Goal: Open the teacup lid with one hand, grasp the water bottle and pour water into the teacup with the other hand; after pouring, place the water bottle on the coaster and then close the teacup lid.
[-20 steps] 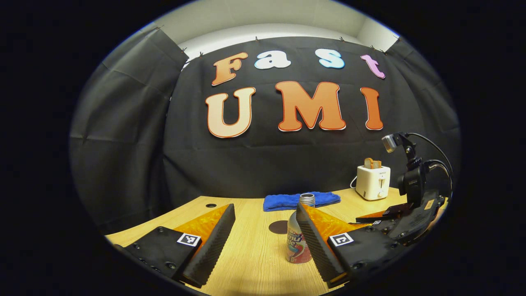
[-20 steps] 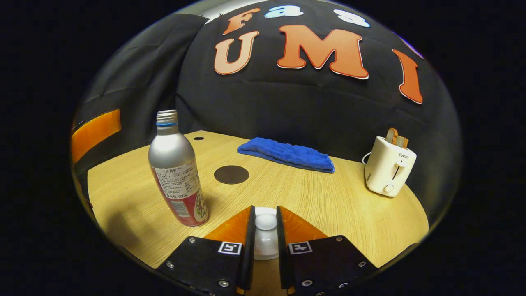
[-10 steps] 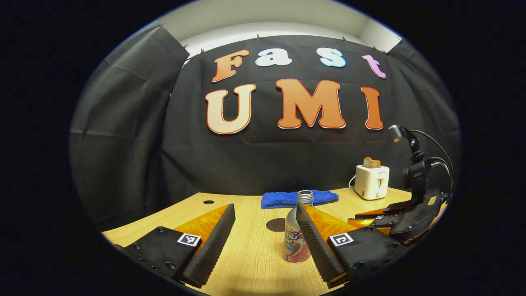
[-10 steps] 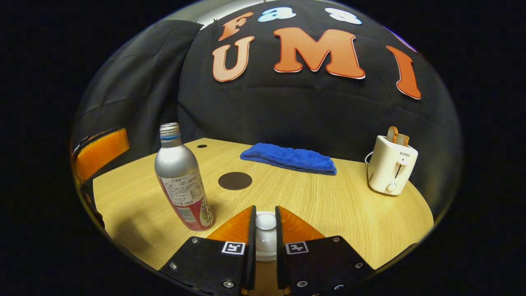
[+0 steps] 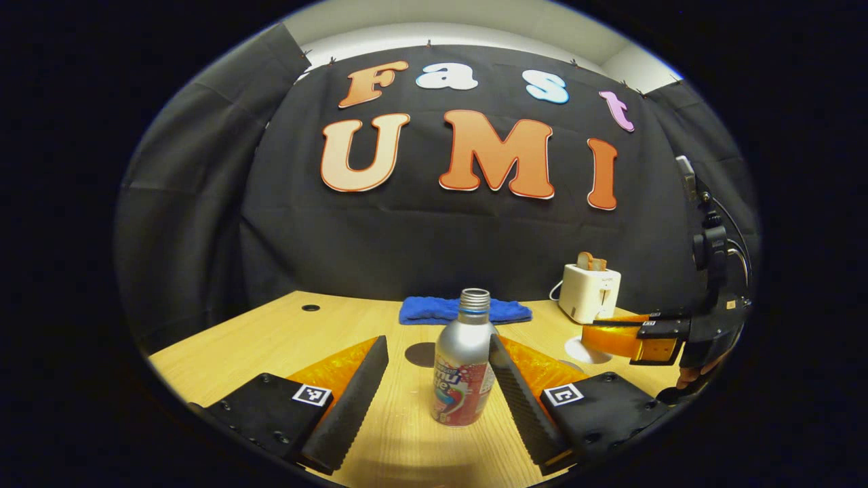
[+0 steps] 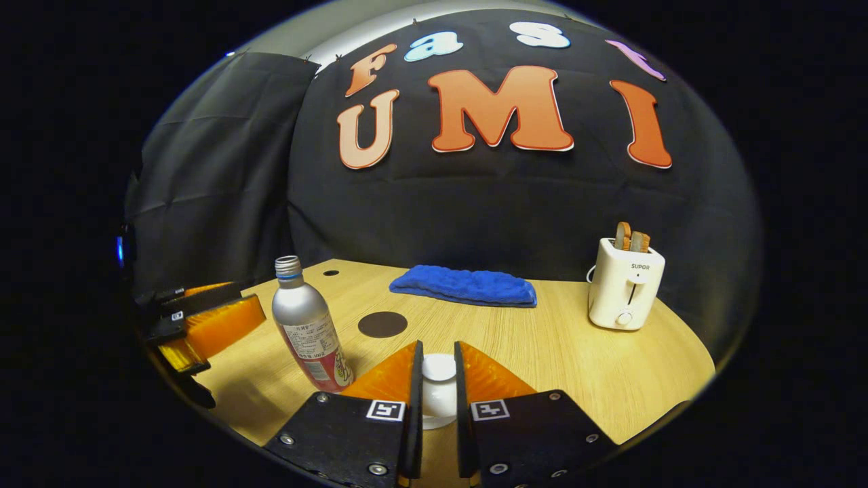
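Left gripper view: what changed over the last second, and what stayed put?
The left claw has moved in on the water bottle, which now stands between its open fingers, ungrasped, instead of at the right one. The right claw stays shut on the teacup lid; in the left gripper view it has risen. The coaster, blue cloth and toaster are unmoved.

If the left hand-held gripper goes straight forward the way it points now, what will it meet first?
Most likely the water bottle. It stands upright on the table between the open fingers of the left hand-held gripper, slightly ahead and nearer its right finger. Depth is hard to judge.
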Demonstrator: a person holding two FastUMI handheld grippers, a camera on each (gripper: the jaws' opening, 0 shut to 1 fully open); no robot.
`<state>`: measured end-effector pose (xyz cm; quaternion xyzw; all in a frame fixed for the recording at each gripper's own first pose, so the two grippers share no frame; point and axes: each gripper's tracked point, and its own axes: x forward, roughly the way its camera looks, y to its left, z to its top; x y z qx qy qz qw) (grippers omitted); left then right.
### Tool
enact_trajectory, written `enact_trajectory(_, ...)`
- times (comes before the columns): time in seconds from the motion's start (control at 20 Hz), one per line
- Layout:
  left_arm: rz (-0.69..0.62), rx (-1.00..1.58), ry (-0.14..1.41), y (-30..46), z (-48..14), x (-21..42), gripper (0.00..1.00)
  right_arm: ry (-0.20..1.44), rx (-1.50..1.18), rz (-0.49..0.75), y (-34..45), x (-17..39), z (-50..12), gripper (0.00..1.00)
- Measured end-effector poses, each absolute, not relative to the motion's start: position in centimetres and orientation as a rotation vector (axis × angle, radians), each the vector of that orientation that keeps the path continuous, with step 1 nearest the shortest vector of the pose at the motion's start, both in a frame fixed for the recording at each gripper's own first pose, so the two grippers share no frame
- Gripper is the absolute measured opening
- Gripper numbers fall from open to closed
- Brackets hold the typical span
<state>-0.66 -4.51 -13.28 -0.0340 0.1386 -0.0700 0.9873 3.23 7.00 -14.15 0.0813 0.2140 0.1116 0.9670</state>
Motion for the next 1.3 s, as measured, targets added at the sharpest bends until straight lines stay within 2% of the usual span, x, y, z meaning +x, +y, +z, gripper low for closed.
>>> enact_trajectory(0.35,-0.182,-0.056,0.372,-6.3,-16.9,0.4,0.98,0.406,0.161,0.174,3.7,2.1,-13.0,0.21)
enact_trajectory(0.4,-0.184,-0.053,0.383,-6.5,-17.3,0.5,0.95,0.405,0.157,0.164,3.2,1.9,-12.9,0.21)
enact_trajectory(0.45,-0.187,-0.051,0.389,-6.7,-17.7,0.5,0.98,0.405,0.154,0.16,2.8,1.8,-12.8,0.21)
enact_trajectory(1.0,-0.171,-0.033,0.509,-7.0,-22.1,1.6,0.98,0.388,0.155,0.101,-0.9,0.2,-12.1,0.21)
enact_trajectory(1.1,-0.174,-0.011,0.505,-7.2,-21.9,2.1,0.89,0.396,0.169,0.107,-1.0,-0.2,-12.2,0.21)
enact_trajectory(1.3,-0.177,0.058,0.484,-7.0,-21.4,2.5,0.8,0.392,0.154,0.088,-2.2,-0.9,-12.2,0.21)
